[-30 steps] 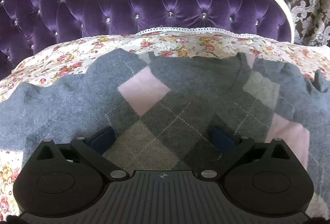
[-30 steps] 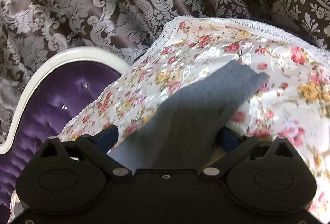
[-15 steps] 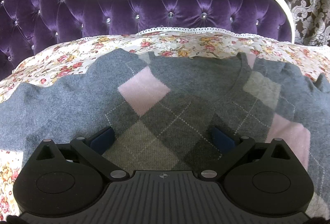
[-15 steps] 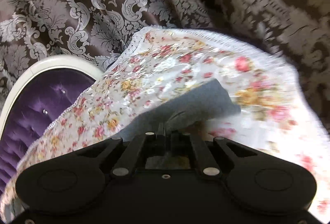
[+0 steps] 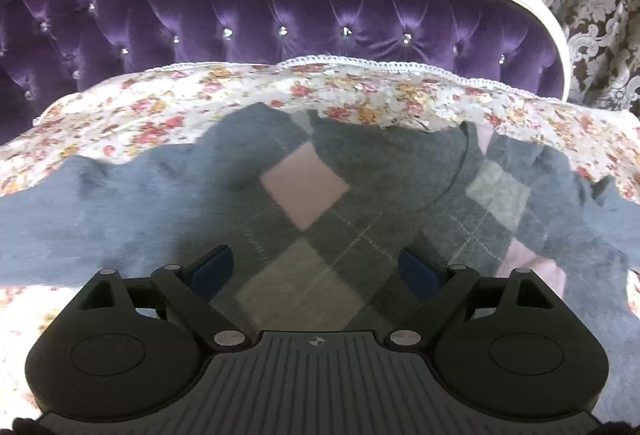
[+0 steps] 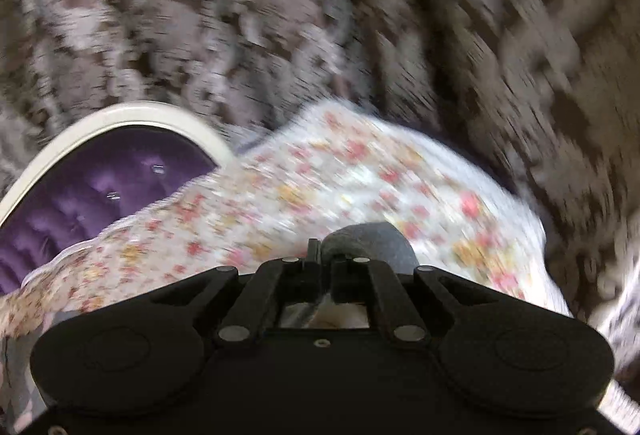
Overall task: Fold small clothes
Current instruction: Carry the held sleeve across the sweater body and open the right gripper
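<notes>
A small grey sweater (image 5: 352, 203) with pink and pale grey argyle diamonds lies spread on a floral bedspread (image 5: 168, 115). My left gripper (image 5: 316, 271) is open just above the sweater's front, its blue pads (image 5: 210, 269) wide apart. My right gripper (image 6: 326, 259) is shut on the grey sleeve (image 6: 372, 239), which bunches up just past the closed fingers. The right wrist view is blurred by motion.
A purple tufted headboard (image 5: 280, 15) with a white frame stands behind the bed; it also shows at the left in the right wrist view (image 6: 100, 179). Brown damask curtains (image 6: 320, 15) hang behind. The bedspread's lace edge (image 5: 400, 65) runs along the headboard.
My right gripper closed on the sleeve and lifted it, swinging fast. The sweater's right side has bunched inward in the left wrist view. My left gripper stayed open over the sweater.
</notes>
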